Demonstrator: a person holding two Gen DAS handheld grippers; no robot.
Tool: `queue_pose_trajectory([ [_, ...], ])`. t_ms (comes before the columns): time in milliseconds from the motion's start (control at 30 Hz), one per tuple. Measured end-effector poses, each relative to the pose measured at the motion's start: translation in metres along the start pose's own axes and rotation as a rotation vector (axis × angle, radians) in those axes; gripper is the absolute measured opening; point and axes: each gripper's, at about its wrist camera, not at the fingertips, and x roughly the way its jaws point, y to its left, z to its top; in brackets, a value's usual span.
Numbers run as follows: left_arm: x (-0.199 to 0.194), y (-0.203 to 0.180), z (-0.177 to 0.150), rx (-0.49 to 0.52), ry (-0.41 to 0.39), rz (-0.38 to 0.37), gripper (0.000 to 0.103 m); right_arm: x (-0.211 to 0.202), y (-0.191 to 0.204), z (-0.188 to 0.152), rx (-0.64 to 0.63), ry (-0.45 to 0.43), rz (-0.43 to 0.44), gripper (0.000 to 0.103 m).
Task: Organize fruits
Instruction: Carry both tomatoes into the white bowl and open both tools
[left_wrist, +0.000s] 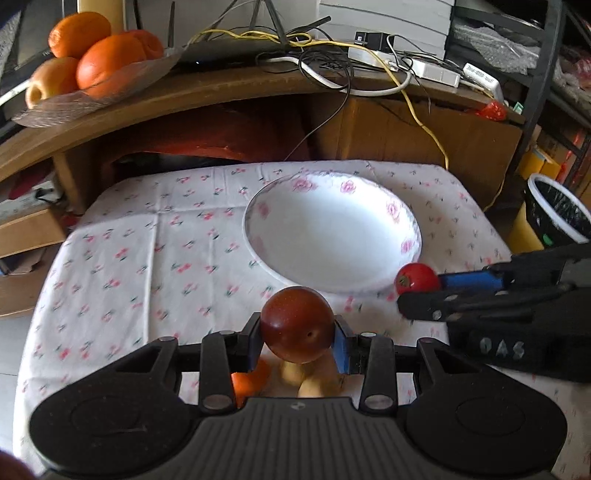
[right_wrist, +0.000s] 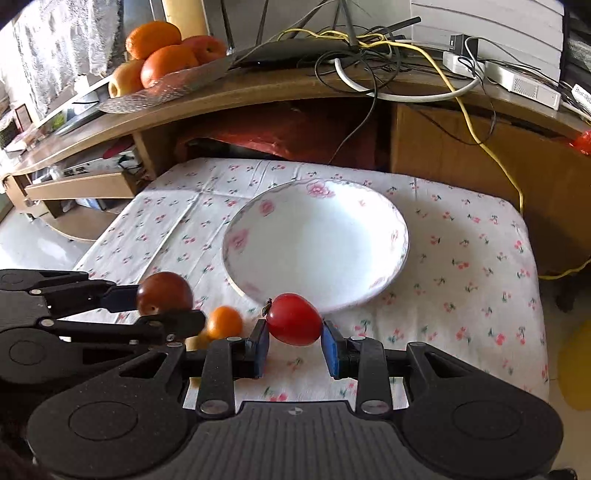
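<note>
My left gripper (left_wrist: 298, 341) is shut on a dark red plum (left_wrist: 296, 324), held above the floral cloth just short of the white bowl (left_wrist: 332, 229). My right gripper (right_wrist: 294, 341) is shut on a bright red tomato (right_wrist: 294, 319) near the rim of the white bowl (right_wrist: 314, 240). From the right wrist view the left gripper (right_wrist: 166, 302) and its plum (right_wrist: 164, 292) sit at the left. In the left wrist view the right gripper (left_wrist: 421, 295) holds the tomato (left_wrist: 416, 277) at the bowl's right edge. A small orange (right_wrist: 224, 322) and pale yellow fruits (left_wrist: 314, 382) lie on the cloth below.
A glass dish of oranges and an apple (left_wrist: 92, 62) sits on the wooden shelf behind, beside tangled cables (left_wrist: 332, 59) and power strips. A bin with a black liner (left_wrist: 557, 214) stands right of the table. The flowered tablecloth (right_wrist: 461, 266) covers the small table.
</note>
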Motion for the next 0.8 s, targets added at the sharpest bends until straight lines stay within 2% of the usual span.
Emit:
queue_pose_trajectory([
  [300, 0.03, -0.005, 0.024, 0.033, 0.01, 0.024, 0.045, 0.023, -0.019, 0.018, 0.016, 0.01, -0.013, 0.026],
  [800, 0.051, -0.002, 0.027, 0.033, 0.027, 0.034, 0.045, 0.04, -0.024, 0.023, 0.001, 0.018, -0.008, 0.028],
])
